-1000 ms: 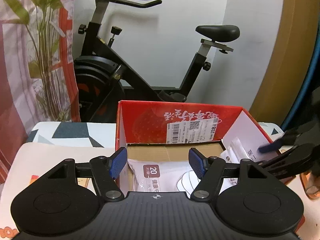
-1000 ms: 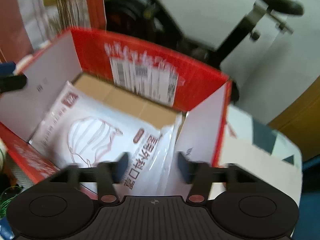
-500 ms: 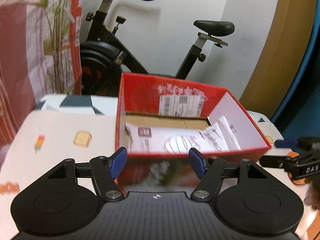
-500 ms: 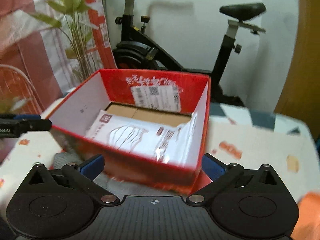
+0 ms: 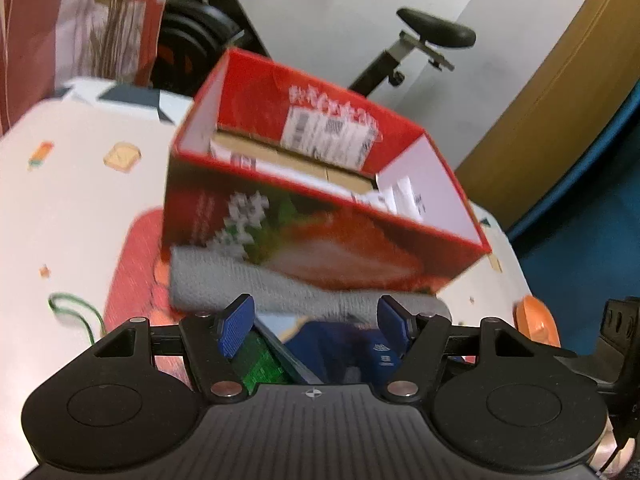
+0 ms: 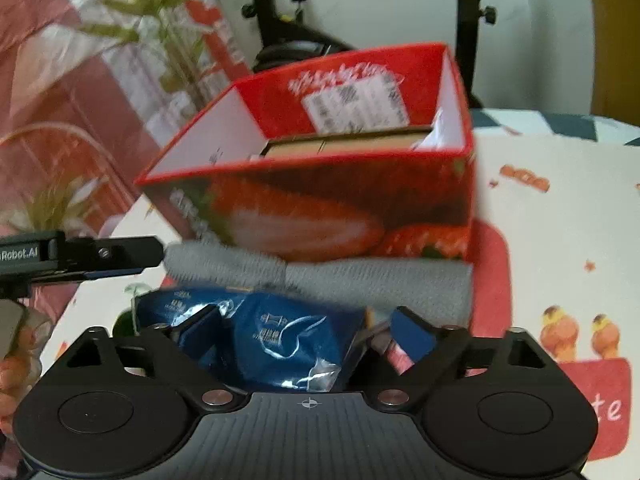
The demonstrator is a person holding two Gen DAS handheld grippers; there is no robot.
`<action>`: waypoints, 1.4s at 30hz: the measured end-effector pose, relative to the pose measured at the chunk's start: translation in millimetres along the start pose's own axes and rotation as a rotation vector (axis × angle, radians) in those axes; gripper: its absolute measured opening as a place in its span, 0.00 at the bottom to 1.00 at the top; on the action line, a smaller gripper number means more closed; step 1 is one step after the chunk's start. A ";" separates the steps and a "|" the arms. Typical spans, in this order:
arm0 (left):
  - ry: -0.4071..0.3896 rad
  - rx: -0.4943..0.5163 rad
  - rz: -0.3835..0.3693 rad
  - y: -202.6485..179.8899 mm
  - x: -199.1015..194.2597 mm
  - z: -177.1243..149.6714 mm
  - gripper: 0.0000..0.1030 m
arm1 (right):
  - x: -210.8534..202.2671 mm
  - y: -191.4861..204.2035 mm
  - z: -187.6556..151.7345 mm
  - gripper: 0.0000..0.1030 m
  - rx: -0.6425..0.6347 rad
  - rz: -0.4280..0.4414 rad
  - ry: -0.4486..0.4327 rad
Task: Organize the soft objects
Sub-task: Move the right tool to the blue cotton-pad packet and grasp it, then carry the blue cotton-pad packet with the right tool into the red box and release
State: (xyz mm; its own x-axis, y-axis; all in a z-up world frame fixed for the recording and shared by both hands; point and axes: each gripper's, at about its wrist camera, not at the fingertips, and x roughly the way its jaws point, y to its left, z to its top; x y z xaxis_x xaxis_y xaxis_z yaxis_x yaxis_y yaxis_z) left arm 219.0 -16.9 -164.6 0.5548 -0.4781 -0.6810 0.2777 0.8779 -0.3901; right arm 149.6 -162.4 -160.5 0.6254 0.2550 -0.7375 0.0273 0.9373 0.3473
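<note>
A red strawberry-print box stands on the table with white mask packets inside. A folded grey knit cloth lies against its front. Nearer, a shiny blue packet lies on the table. My right gripper hangs over that packet with a finger on either side. Its jaws are closing but are still wide, and I see no pad pressing on it. My left gripper is open and holds nothing, above the blue packet's left end. The left gripper's fingers also show at the left of the right wrist view.
A green item lies beside the blue packet, an orange object at the right, a green cord at the left. The printed tablecloth stretches to the right. Behind the table stand an exercise bike and a plant.
Both grippers have drawn back from above the box and sunk toward the table's near side. The right jaws spread wide, then narrowed a little. The grey cloth and blue packet have come into view.
</note>
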 end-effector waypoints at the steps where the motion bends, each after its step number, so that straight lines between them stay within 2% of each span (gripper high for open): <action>1: 0.014 -0.001 0.000 -0.4 2.3 -3.4 0.68 | 0.3 -0.3 -3.5 0.83 0.002 0.008 0.004; 5: 0.064 -0.035 -0.012 2.7 10.6 -16.4 0.67 | 2.7 -1.6 -12.3 0.76 0.032 0.049 0.021; 11: 0.106 -0.070 -0.022 7.7 19.5 -25.1 0.67 | 2.7 -0.6 -21.8 0.68 0.009 0.067 0.026; 15: 0.121 -0.063 -0.028 7.5 23.2 -29.4 0.67 | 3.5 0.2 -26.6 0.58 -0.009 0.074 0.034; 17: 0.125 -0.055 -0.034 7.6 22.3 -32.5 0.62 | 3.1 1.7 -28.3 0.56 -0.027 0.069 0.033; 24: 0.118 -0.014 -0.039 0.9 20.8 -34.6 0.58 | 0.8 4.0 -29.4 0.51 -0.045 0.067 0.027; 27: 0.119 0.019 -0.009 -4.3 17.8 -34.3 0.55 | -1.8 6.8 -29.1 0.44 -0.062 0.063 0.024; 31: 0.082 0.058 0.001 -8.9 6.2 -31.9 0.54 | -11.5 11.2 -24.5 0.36 -0.083 0.072 0.001; 38: 0.006 0.047 -0.016 -11.1 -20.9 -22.5 0.54 | -35.5 25.7 -10.3 0.34 -0.128 0.105 -0.074; 42: -0.071 0.081 -0.022 -21.7 -41.0 -16.4 0.54 | -51.6 34.4 1.1 0.34 -0.155 0.119 -0.134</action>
State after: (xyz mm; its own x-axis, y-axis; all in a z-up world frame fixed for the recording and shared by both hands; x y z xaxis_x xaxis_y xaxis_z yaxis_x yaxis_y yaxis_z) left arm 177.4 -16.8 -138.4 0.6013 -0.4970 -0.6257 0.3514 0.8677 -0.3515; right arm 119.2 -143.6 -109.9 0.7154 0.3415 -0.6095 -0.1663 0.9306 0.3262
